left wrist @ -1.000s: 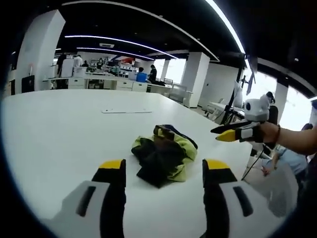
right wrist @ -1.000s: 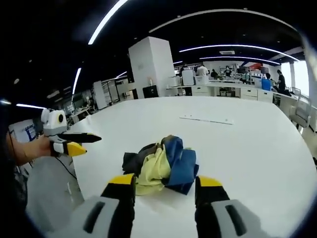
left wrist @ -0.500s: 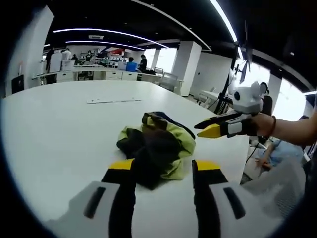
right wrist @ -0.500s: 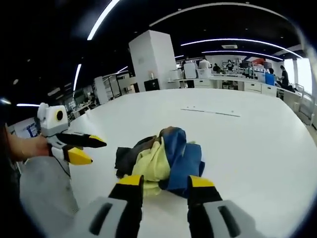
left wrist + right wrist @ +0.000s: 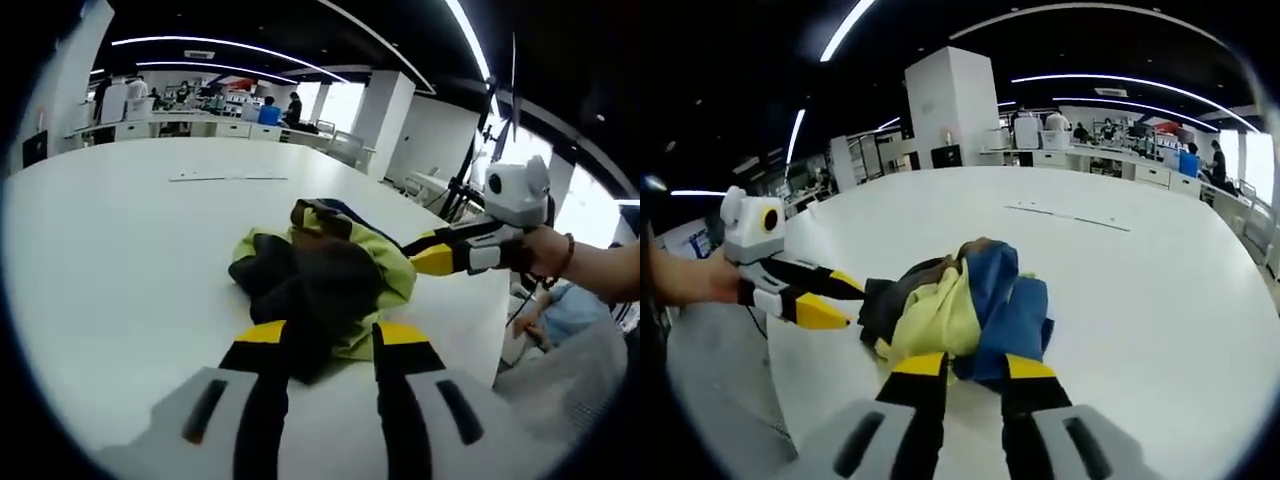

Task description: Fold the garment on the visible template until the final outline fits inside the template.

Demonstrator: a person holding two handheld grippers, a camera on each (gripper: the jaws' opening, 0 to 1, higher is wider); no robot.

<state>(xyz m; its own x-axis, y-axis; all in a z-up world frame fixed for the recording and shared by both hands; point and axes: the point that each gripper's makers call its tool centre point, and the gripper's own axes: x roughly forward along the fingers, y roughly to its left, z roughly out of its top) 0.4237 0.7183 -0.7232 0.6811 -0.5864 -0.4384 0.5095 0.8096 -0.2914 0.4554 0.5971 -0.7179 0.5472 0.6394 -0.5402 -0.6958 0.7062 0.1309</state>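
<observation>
Two tongs converged on one crumpled garment (image 5: 318, 281), a heap of yellow-green, dark and blue cloth that lay bunched on the white tabletop (image 5: 110, 240). In the left gripper view, the left tongs (image 5: 327, 333) stood with jaws slightly parted, yellow tips at the near edge of the heap, a dark fold lying between them; whether cloth was actually pinched could not be told. The right tongs (image 5: 432, 252) entered that view from the right, tips touching or just beside the yellow-green edge. In the right gripper view, the right tongs (image 5: 972, 366) likewise had narrowly parted jaws set against the blue and yellow cloth (image 5: 960, 308), with the left tongs (image 5: 820, 297) reaching in from the left toward the dark side of the pile. Approach from opposite sides suggested that each tool sought a separate edge, so the bundle could be drawn apart and spread flat before any fold. A thin flat strip (image 5: 227, 177) lay well apart on the far tabletop; its purpose could not be judged. No template outline could be made out under the heap. Folding appeared not yet begun.
</observation>
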